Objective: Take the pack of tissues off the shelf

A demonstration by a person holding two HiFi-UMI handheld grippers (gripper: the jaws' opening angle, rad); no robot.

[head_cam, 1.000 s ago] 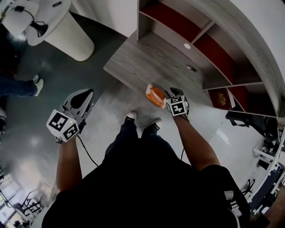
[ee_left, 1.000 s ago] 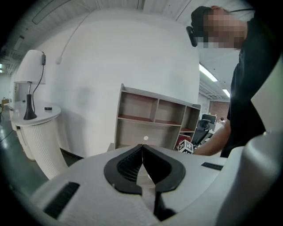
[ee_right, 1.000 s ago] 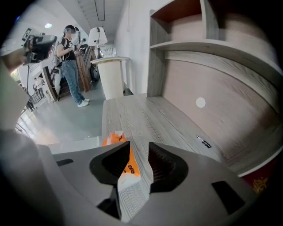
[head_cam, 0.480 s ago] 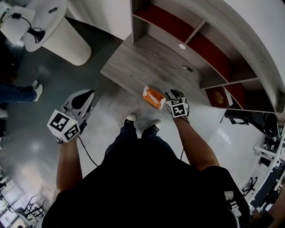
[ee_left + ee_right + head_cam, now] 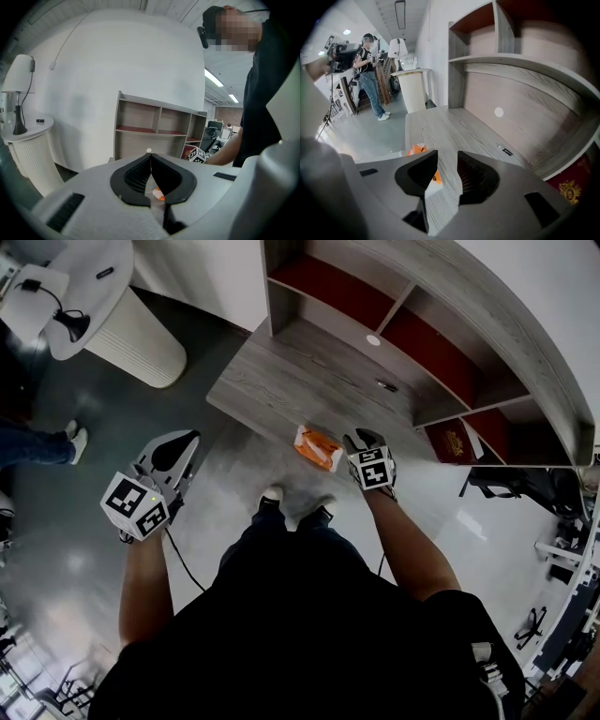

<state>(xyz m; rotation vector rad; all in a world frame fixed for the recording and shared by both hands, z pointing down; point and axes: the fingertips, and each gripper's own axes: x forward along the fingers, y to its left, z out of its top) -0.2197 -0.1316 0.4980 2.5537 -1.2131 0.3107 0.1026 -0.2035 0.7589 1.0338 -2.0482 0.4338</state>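
The orange-and-white pack of tissues [image 5: 317,448] lies on the front edge of the low wooden shelf board [image 5: 309,381], just left of my right gripper [image 5: 361,440]. In the right gripper view the pack [image 5: 417,151] shows partly behind the left jaw, outside the gap. The right gripper [image 5: 447,158] stands open over the board, with only wood grain showing between its jaws. My left gripper [image 5: 183,439] hangs over the floor, well left of the pack. In its own view the left gripper [image 5: 150,155] is shut on nothing, and the pack [image 5: 158,193] is a small far spot.
The shelf unit [image 5: 441,352] with red-backed compartments rises behind the board. A red box [image 5: 455,440] sits low at its right. A small dark object [image 5: 386,385] and a white disc [image 5: 373,339] lie on the board. A white round table [image 5: 122,315], another person's legs [image 5: 37,442] and a chair [image 5: 525,488] stand around.
The head view has drifted a little, so shelf and pack sit slightly further left. The right gripper stays beside the pack with the same jaw gap. The left gripper holds still.
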